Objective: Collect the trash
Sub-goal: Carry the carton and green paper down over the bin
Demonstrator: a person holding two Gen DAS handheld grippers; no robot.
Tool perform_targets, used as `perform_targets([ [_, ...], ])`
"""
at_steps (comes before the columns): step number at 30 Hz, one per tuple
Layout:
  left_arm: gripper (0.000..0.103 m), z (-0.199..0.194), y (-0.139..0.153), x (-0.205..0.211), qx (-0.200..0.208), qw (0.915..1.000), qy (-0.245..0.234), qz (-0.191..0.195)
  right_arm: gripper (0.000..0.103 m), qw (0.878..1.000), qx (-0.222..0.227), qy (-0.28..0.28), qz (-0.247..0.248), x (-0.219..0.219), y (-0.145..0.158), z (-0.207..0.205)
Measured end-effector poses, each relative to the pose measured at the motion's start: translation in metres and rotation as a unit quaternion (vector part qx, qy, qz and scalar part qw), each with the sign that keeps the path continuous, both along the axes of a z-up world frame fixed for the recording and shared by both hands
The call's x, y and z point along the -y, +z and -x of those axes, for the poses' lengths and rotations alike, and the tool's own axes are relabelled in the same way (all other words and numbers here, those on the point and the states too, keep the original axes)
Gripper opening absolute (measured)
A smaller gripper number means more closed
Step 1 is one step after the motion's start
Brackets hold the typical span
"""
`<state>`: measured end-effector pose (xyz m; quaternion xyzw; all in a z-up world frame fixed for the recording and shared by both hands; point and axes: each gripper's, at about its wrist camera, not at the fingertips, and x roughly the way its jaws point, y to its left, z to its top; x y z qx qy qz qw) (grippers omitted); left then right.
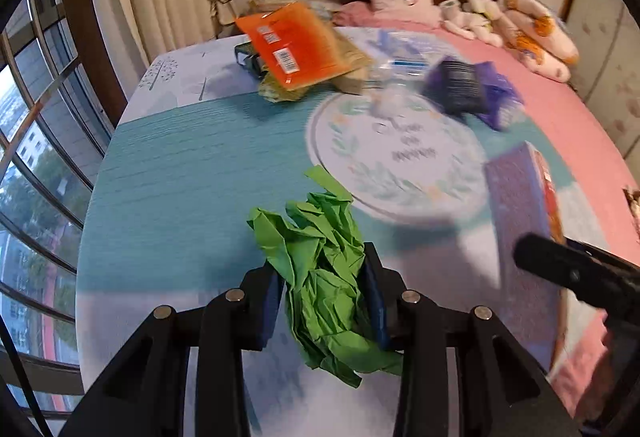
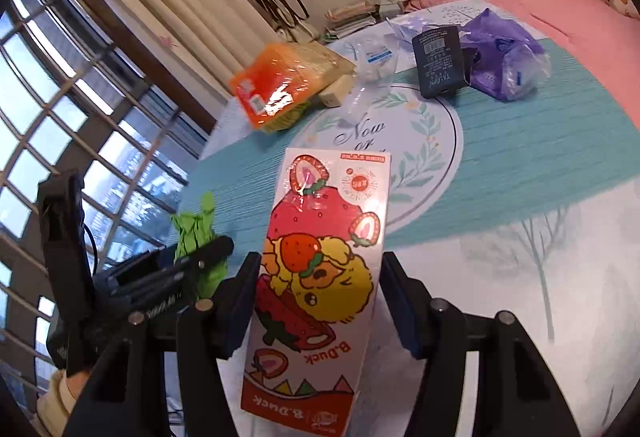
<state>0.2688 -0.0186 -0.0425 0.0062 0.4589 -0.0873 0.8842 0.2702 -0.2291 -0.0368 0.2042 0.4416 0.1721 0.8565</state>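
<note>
My left gripper (image 1: 322, 277) is shut on a crumpled green paper (image 1: 324, 269), held above the table; it also shows in the right wrist view (image 2: 196, 233) at the left. My right gripper (image 2: 318, 277) is shut on a B.Duck strawberry box (image 2: 324, 257), which stands up between the pads. The same box (image 1: 524, 221) shows at the right of the left wrist view, purple side facing me. On the far part of the table lie an orange packet (image 1: 296, 45), a dark blue box (image 2: 438, 61), a purple bag (image 2: 504, 53) and clear plastic wrap (image 2: 374, 63).
The table (image 1: 180, 173) has a teal and white printed cloth. A pink bed (image 2: 560, 5) with a pillow and plush toys stands behind it. A window (image 2: 60, 117) and curtains are at the left. Stacked papers (image 2: 352, 17) lie beyond the table.
</note>
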Motion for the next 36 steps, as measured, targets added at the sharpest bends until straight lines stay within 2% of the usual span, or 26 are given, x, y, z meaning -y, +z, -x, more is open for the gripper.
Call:
perform_targets([
  [10, 0.035, 0.129, 0.018, -0.005, 0.022, 0.9991, -0.017, 0.030, 0.059, 0.997, 0.070, -0.008, -0.017, 0.002, 0.026, 0.110],
  [16, 0.035, 0.180, 0.023, -0.012, 0.029, 0.9985, -0.008, 0.047, 0.059, 0.994, 0.110, -0.005, -0.007, 0.002, 0.036, 0.168],
  [21, 0.035, 0.218, 0.017, -0.011, 0.042, 0.9985, -0.008, 0.033, 0.059, 0.992, 0.125, 0.013, 0.004, -0.003, 0.034, 0.202],
  [28, 0.035, 0.252, -0.015, -0.002, 0.034, 0.9993, -0.013, 0.001, 0.059, 0.992, 0.117, 0.039, 0.021, -0.015, 0.004, 0.231],
  [36, 0.035, 0.260, -0.069, 0.006, -0.013, 0.9993, -0.022, -0.028, 0.059, 0.996, 0.052, 0.062, 0.030, -0.022, -0.053, 0.237],
])
